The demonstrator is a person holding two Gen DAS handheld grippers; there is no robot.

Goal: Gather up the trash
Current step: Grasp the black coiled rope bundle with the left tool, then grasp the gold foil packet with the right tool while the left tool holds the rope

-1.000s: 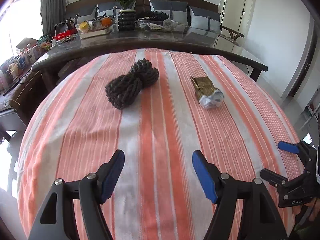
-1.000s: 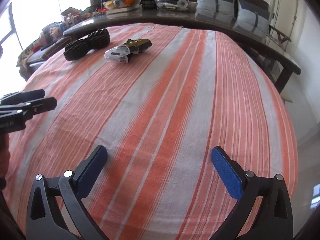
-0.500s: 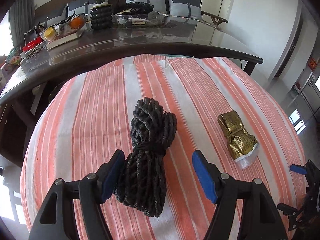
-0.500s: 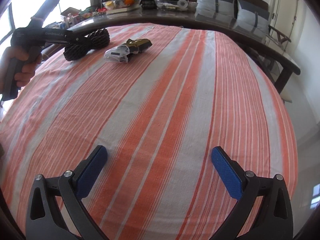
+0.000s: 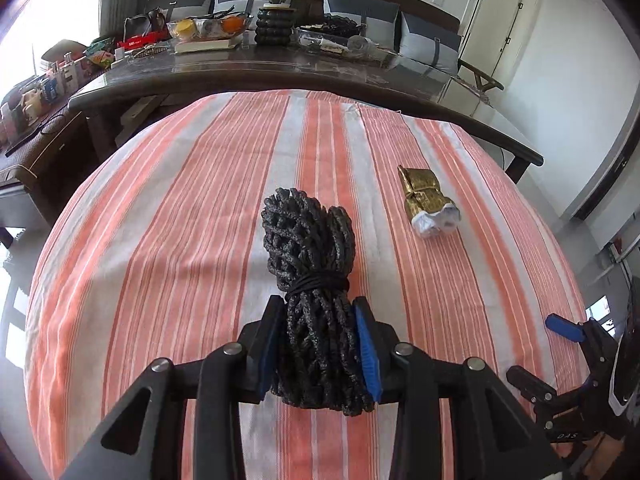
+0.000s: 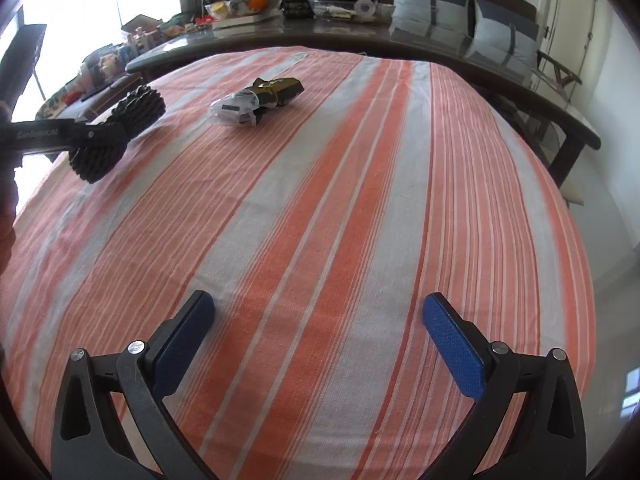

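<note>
Wide bare striped tablecloth (image 6: pixel 320 208) ahead of right gripper (image 6: pixel 320 332), jaws wide apart, nothing between; open passage 12 o'clock thru 3 o'clock to cloth edge. Blocked at 11 o'clock by gold foil wrapper w/ clear plastic (image 6: pixel 256 100), lying flat, well apart. At 10 o'clock, left gripper (image 5: pixel 318 340) w/ jaws closing on black rope bundle (image 5: pixel 310 264), pads against both sides of it. Gap of bare cloth btwn bundle and wrapper, passable. From left wrist view, free cloth 9 o'clock and 12 o'clock beyond bundle; wrapper at 1 o'clock. Far side closed off by dark table (image 5: pixel 280 74) crowded w/ potted plant (image 5: pixel 276 12) and fruit bowl (image 5: pixel 208 28).
</note>
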